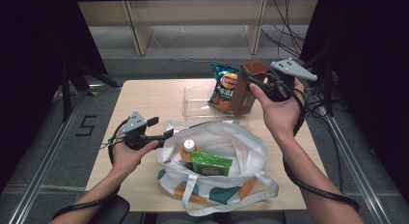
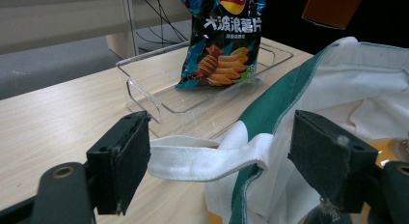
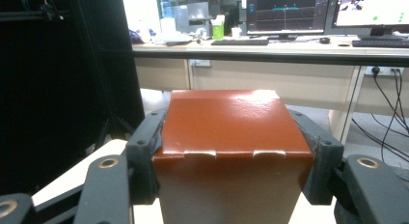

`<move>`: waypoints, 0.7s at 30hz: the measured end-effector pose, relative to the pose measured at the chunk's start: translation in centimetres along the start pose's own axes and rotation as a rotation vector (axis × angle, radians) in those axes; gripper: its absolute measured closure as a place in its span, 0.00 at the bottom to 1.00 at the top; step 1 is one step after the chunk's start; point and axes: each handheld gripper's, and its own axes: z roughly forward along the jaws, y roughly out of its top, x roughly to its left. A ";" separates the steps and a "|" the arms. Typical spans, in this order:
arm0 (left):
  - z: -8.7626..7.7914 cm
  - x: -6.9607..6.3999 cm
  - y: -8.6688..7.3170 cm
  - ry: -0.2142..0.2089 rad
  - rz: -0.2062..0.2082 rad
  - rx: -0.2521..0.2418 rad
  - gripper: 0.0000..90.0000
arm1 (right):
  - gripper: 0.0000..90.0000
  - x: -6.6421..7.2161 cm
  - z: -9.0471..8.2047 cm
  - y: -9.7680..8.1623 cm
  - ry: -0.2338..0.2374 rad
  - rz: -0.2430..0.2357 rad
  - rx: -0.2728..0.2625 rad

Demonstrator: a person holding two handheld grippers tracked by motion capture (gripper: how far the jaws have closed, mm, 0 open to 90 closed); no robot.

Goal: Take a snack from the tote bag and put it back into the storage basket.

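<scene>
My right gripper (image 1: 254, 83) is shut on a brown carton (image 1: 245, 90), held in the air over the far right of the table; its pads press both sides of the carton (image 3: 231, 137). My left gripper (image 2: 217, 159) stands open at the left rim of a white tote bag (image 1: 226, 142). The bag's white handle strap (image 2: 207, 159) lies between the jaws, and the pads do not press it. A bag of crisps (image 1: 223, 88) stands in a clear plastic tray (image 1: 195, 104). Inside the tote are a bottle (image 1: 188, 149) with a white cap and a green packet (image 1: 211, 163).
The wooden table (image 1: 144, 98) has bare surface at its left and far left. Cables (image 1: 333, 151) run along the floor at the right, and a shelf frame (image 1: 140, 35) stands behind the table. The tote sits at the table's near edge.
</scene>
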 end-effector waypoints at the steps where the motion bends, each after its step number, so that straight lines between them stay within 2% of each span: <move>1: 0.0 0.0 0.0 0.000 0.000 0.001 0.24 | 0.44 -0.2 0.2 0.0 0.000 -0.009 -0.003; 16: 0.0 0.0 0.0 -0.001 -0.001 0.000 0.24 | 0.44 -0.6 1.4 0.0 -0.027 -0.009 0.008; 19: 0.0 0.0 0.0 -0.001 -0.001 0.000 0.24 | 0.44 -0.7 1.8 -0.1 -0.034 -0.005 0.010; 20: 0.0 0.0 0.0 -0.001 -0.001 0.000 0.24 | 0.44 -0.7 1.8 -0.2 -0.033 0.015 0.016; 21: 0.0 0.0 0.0 -0.001 -0.001 0.000 0.24 | 0.44 -0.7 1.8 -0.2 -0.033 0.015 0.016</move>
